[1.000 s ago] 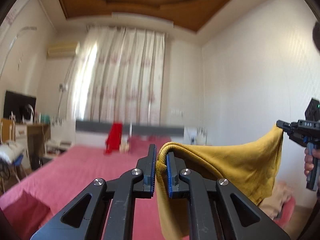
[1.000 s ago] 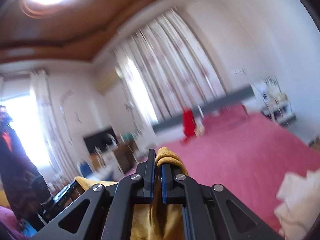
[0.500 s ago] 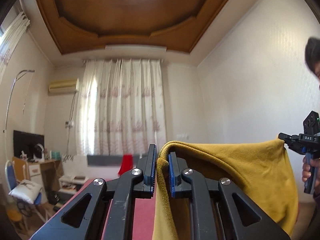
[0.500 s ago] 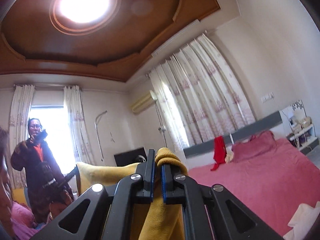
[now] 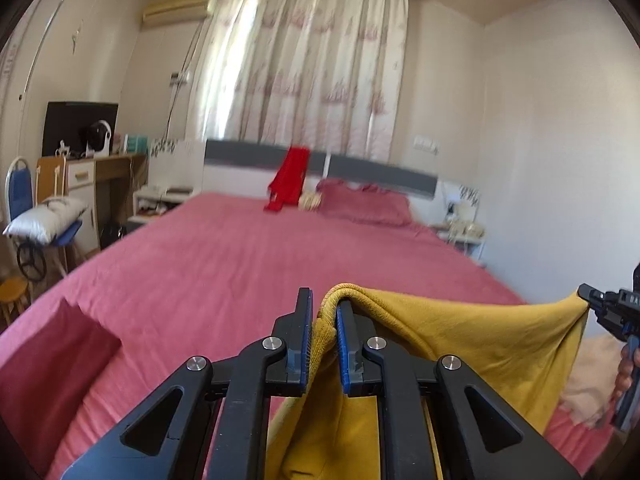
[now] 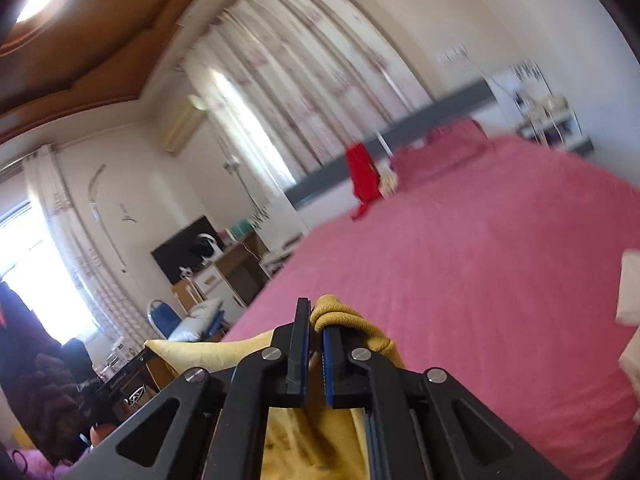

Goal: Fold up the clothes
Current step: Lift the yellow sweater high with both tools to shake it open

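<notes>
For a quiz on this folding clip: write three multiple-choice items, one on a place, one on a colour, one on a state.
1. Where is the red garment?
A. on the chair
B. at the headboard end of the bed
C. on the floor

2. What colour is the held garment?
A. mustard yellow
B. white
C. blue

3. How is that garment held?
A. lying flat
B. by one gripper
C. pinched by both grippers

Key: 1 B, it hangs against the grey headboard; 2 A, yellow cloth fills both views; 3 C, left gripper and right gripper each clamp an edge.
</notes>
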The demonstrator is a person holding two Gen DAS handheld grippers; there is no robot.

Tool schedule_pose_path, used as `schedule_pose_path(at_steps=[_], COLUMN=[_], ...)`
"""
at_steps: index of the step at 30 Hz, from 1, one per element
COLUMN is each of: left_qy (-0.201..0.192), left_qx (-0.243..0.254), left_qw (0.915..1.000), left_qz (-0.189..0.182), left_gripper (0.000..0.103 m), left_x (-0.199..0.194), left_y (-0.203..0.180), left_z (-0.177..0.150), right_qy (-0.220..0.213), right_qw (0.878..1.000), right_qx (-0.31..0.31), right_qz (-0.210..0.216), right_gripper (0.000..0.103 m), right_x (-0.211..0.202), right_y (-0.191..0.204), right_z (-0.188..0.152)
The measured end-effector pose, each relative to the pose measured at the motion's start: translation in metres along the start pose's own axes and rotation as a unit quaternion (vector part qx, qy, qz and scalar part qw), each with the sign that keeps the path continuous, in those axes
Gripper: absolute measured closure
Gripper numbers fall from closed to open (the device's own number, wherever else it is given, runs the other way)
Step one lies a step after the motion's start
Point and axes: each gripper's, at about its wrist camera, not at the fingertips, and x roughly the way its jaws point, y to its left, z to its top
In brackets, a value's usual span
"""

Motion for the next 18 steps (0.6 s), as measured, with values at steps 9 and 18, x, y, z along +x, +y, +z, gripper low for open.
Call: schedule_pose_path(at_steps=[9, 18], left_qy=[0.055, 0.139], left_qx=[0.004, 0.018], left_qw=[0.9984, 0.9886], left_qz=[0.015, 0.054], left_gripper=[0.089, 0.089], left_x=[0.102, 0.239], left_y=[0.003, 0.01], left_z=[-0.013, 0.002], right_qy=[0.069, 0.106], right_qw=[0.994, 0.98], right_qx=[0.086, 0.163], right_qz=[-0.011, -0.043], right_gripper=[0.099, 0.099], right_x=[0.092, 0.22], right_y=[-0.081, -0.158], right_z=[0.012, 0.042])
